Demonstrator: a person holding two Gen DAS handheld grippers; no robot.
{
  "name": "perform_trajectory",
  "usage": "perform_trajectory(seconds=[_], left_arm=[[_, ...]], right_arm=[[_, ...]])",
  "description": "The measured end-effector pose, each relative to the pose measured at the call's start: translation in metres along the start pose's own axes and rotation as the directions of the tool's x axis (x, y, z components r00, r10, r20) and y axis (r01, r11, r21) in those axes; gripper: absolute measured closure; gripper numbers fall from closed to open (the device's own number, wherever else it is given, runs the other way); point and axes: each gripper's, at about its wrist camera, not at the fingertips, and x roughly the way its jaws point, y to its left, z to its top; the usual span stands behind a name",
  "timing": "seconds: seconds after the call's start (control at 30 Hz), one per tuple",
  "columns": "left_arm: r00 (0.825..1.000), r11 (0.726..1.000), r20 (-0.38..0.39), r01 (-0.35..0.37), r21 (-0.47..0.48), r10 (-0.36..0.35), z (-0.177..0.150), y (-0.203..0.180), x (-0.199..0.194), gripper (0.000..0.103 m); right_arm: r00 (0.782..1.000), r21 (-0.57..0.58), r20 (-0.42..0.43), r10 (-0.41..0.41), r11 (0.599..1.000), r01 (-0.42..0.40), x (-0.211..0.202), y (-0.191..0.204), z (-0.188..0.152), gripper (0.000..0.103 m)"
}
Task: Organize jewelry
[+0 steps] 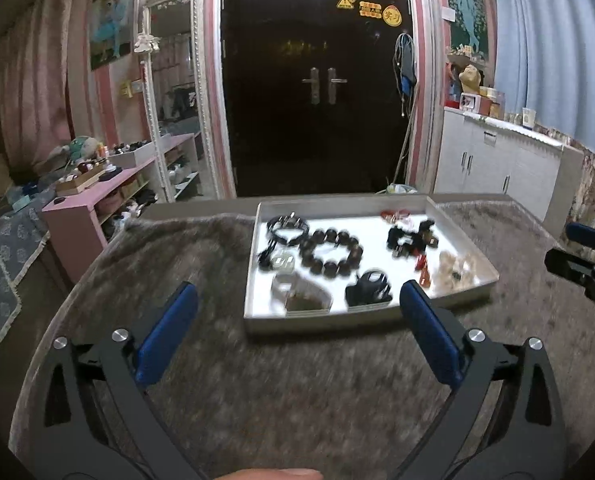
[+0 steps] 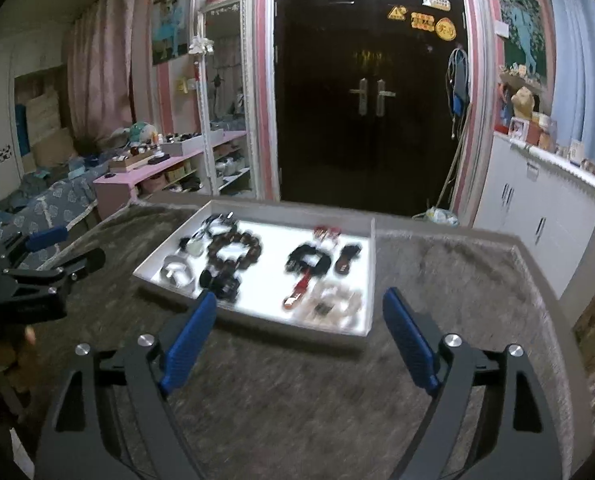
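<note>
My left gripper (image 1: 297, 300) is spread wide with nothing between its blue pads, and my right gripper (image 2: 299, 312) is just as wide and just as empty. Both hang above the grey furry cloth (image 1: 177, 264) on the near side of the white tray (image 1: 253, 272), neither touching it.

Everything I am meant to sort lies inside that tray. Toward its middle sits the dark bead bracelet (image 1: 331, 252), a ring of large round beads. Beyond it, at the tray's far left corner, is a thin black bangle (image 1: 288, 227). Nearer to me, close to the tray's front wall, there is a black piece (image 1: 368, 287) and a pale silvery ring-shaped piece (image 2: 175, 271) that I cannot make out clearly. On the tray's right half lie a black cluster (image 2: 306, 260), a red strip (image 2: 300, 288), some pale whitish pieces (image 2: 333, 300) at the near right corner, and small red bits (image 2: 326, 233) by the far wall. Motion blur hides the finer detail.

As I judge it, the work has hardly begun or is between picks: nothing is in my grasp and I see no second container or divided compartments around the tray. The pieces lie apart but loosely, so almost all of the arranging seems left to do.
</note>
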Motion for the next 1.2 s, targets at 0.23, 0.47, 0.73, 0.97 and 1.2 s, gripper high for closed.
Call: perform_trajectory(seconds=[0.23,0.47,0.73,0.97,1.2], left_arm=[[0.999,1.000,-0.048,-0.004,-0.021,0.003,-0.044,0.010,0.004,0.003],[0.999,0.999,-0.035,-0.014,-0.030,0.013,-0.053,0.011,0.011,0.003],[0.999,0.999,-0.013,-0.045,-0.030,0.045,-0.060,0.005,0.020,0.003],[0.999,0.998,-0.009,-0.053,-0.025,0.053,-0.063,0.002,0.022,0.003],[0.998,0.997,-0.001,-0.062,-0.036,0.062,-0.064,0.004,0.021,0.003]], right_arm=[[0.999,0.043,-0.036,0.016,0.999,-0.014,0.018,0.016,-0.043,0.018],[0.999,0.017,-0.038,-0.006,1.000,0.007,0.027,0.028,-0.063,0.018],[0.998,0.009,-0.019,-0.061,0.998,0.061,0.032,0.032,-0.072,0.018],[0.997,0.020,0.008,-0.077,0.997,0.077,0.026,0.029,-0.072,0.011],[0.994,0.015,0.027,-0.103,0.995,0.102,0.023,0.029,-0.071,0.008]])
